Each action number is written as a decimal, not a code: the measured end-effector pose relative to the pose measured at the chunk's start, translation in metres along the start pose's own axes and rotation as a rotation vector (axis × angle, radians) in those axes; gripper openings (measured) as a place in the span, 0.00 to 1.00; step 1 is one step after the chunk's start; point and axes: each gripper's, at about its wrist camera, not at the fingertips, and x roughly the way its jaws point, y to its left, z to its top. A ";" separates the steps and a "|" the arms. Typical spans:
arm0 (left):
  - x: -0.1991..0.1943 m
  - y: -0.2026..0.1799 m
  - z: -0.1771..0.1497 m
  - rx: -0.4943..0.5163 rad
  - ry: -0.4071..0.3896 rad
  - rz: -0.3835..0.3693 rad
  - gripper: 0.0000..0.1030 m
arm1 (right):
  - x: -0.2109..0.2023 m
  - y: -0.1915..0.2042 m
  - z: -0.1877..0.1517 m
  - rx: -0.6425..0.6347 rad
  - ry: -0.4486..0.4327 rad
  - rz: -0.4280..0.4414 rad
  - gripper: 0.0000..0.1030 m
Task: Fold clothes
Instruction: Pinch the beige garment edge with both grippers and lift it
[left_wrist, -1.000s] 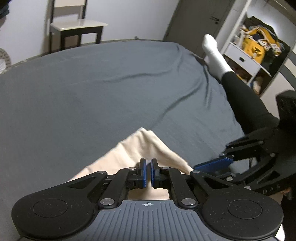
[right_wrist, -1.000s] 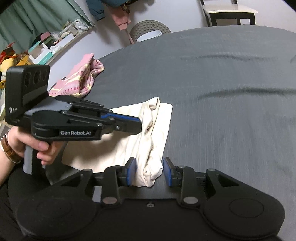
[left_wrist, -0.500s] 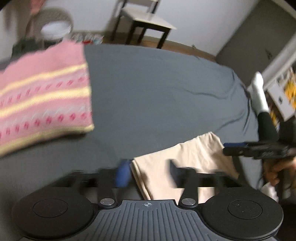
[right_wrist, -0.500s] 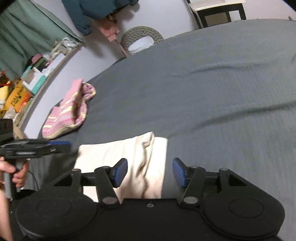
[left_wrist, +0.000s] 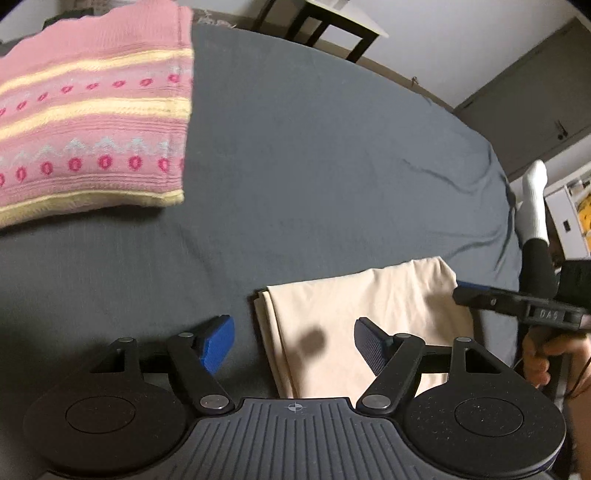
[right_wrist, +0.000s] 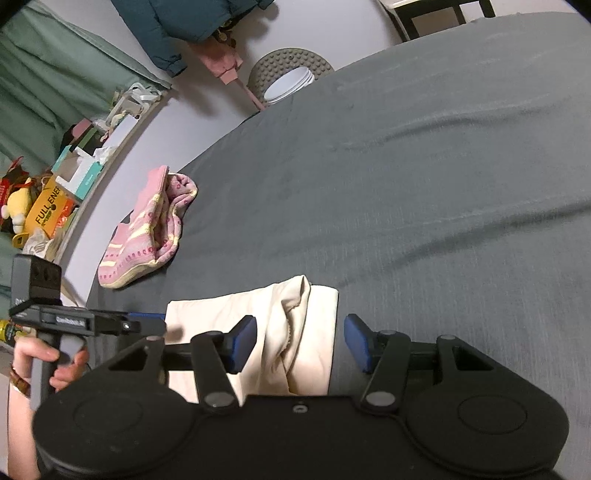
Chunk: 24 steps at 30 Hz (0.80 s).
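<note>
Right in front of my left gripper (left_wrist: 291, 345) at 12 o'clock lies the cream garment (left_wrist: 365, 325), folded flat into a neat rectangle on the grey bed sheet (left_wrist: 314, 147). It looks done. My left gripper is wide open and holds nothing. My right gripper (right_wrist: 299, 345) is wide open too, with the cream cloth under its gap, not pinched. Farther off at 10 o'clock lies the pink knit sweater (right_wrist: 147, 229), bunched up in a heap. I think it needs folding.
</note>
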 end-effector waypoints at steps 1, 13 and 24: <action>0.000 -0.002 0.000 0.007 -0.007 0.003 0.70 | 0.000 0.000 0.000 -0.003 0.003 0.002 0.46; -0.004 -0.010 -0.002 0.075 -0.066 0.060 0.45 | 0.009 0.001 0.007 -0.043 0.022 0.013 0.38; -0.002 -0.019 -0.004 0.118 -0.064 0.055 0.21 | 0.014 0.000 0.006 -0.042 0.017 0.016 0.25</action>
